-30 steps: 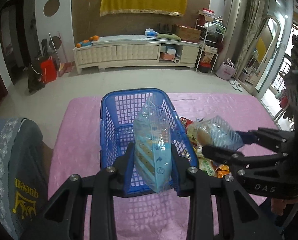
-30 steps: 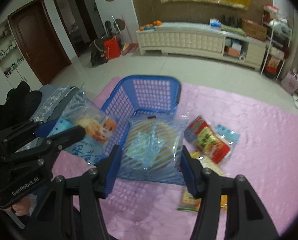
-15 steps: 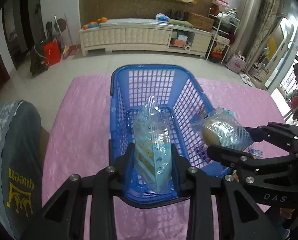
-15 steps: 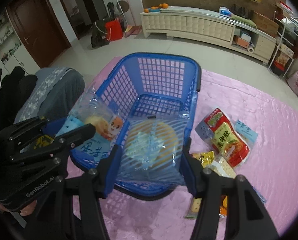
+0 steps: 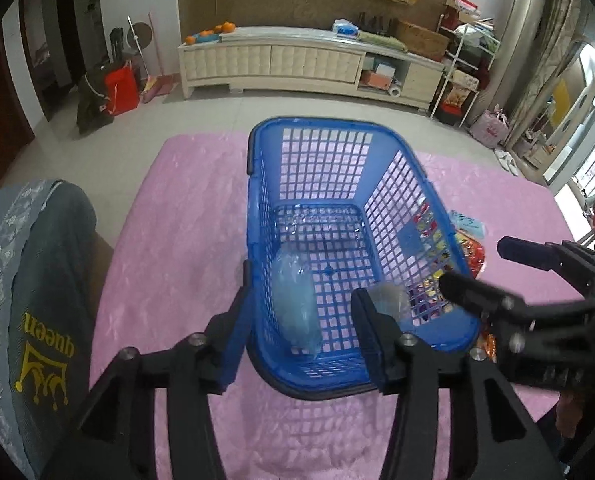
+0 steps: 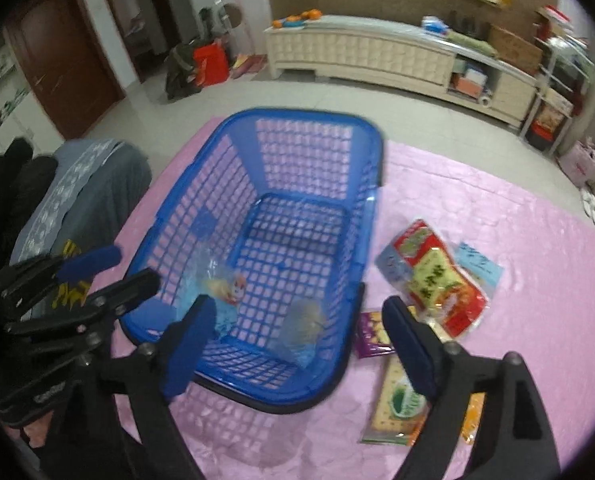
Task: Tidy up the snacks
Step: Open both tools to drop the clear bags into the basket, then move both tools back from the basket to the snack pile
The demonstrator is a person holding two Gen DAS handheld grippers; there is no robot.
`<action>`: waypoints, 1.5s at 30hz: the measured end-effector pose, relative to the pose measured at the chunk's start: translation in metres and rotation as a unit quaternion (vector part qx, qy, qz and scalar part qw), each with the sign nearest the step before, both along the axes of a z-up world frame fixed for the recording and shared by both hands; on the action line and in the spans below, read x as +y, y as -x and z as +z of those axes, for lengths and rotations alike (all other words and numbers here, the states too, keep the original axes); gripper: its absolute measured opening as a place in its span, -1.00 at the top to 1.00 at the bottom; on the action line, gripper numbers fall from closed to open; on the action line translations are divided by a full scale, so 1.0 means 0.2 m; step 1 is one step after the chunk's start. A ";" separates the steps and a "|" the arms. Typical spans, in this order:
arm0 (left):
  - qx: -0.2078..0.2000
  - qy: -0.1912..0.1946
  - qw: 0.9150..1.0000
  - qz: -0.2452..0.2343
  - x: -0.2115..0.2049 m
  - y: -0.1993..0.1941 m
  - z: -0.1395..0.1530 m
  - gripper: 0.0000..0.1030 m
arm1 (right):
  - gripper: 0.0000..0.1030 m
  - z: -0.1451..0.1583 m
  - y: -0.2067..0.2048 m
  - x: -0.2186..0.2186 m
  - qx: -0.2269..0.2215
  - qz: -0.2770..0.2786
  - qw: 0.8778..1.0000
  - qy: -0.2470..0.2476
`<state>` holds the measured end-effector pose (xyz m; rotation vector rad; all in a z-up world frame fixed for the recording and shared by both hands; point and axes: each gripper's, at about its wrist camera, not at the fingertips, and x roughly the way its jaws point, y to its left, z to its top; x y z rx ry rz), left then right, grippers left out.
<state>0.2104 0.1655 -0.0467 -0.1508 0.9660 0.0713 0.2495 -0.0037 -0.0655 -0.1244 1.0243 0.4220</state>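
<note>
Both jaws had just opened: the left gripper [image 5: 301, 320] and right gripper [image 6: 297, 332] stood empty over the blue plastic mesh basket [image 5: 257, 216], two clear snack bags [image 5: 297, 312] blurred inside.

Two clear snack bags [image 6: 303, 326] inside the blue basket [image 6: 361, 160], loose packets [image 6: 433, 280] beside it on pink cloth [image 6: 497, 208].

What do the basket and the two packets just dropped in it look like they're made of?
Blue basket: rigid moulded plastic, slightly glossy, judging by its open grid walls. The cartoon-printed packet and the other packet: thin clear plastic film, shiny and crinkled, contents showing through. Blur leaves finer detail open.
</note>
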 end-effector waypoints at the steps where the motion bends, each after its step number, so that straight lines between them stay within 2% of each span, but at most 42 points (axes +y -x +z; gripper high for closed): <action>1: -0.004 -0.007 1.000 0.002 -0.01 0.01 0.02 -0.08 | -0.72 0.01 0.00 -0.02 0.002 -0.007 1.000 -0.007; 12: -0.017 -0.013 1.000 -0.010 -0.15 0.11 0.12 -0.10 | -0.72 0.13 0.14 -0.19 -0.012 -0.005 1.000 -0.017; 15: -0.021 -0.028 0.999 -0.013 -0.22 0.15 0.14 -0.25 | -0.72 0.17 0.19 -0.24 -0.021 -0.003 1.000 -0.023; 22: -0.036 -0.041 0.998 -0.030 -0.36 0.23 0.20 -0.27 | -0.72 0.24 0.29 -0.36 -0.034 -0.007 0.999 -0.033; 25: -0.043 -0.043 0.997 -0.038 -0.42 0.26 0.23 -0.36 | -0.72 0.26 0.32 -0.42 -0.039 -0.010 0.999 -0.035; 28: -0.047 -0.049 0.996 -0.050 -0.48 0.27 0.24 -0.37 | -0.72 0.27 0.34 -0.48 -0.043 -0.016 0.998 -0.039; 30: -0.051 -0.056 0.996 -0.053 -0.52 0.28 0.25 -0.38 | -0.72 0.26 0.35 -0.53 -0.042 -0.021 0.998 -0.042; 32: -0.055 -0.058 0.995 -0.059 -0.57 0.27 0.26 -0.57 | -0.72 0.26 0.35 -0.56 -0.041 -0.024 0.998 -0.043; 39: -0.059 -0.053 0.994 -0.081 -0.71 0.28 0.24 -0.58 | -0.72 0.22 0.39 -0.73 -0.040 -0.034 0.998 -0.040; 45: -0.046 -0.041 0.993 -0.096 -0.85 0.25 0.14 -0.58 | -0.72 0.12 0.38 -0.87 -0.028 -0.047 0.998 -0.028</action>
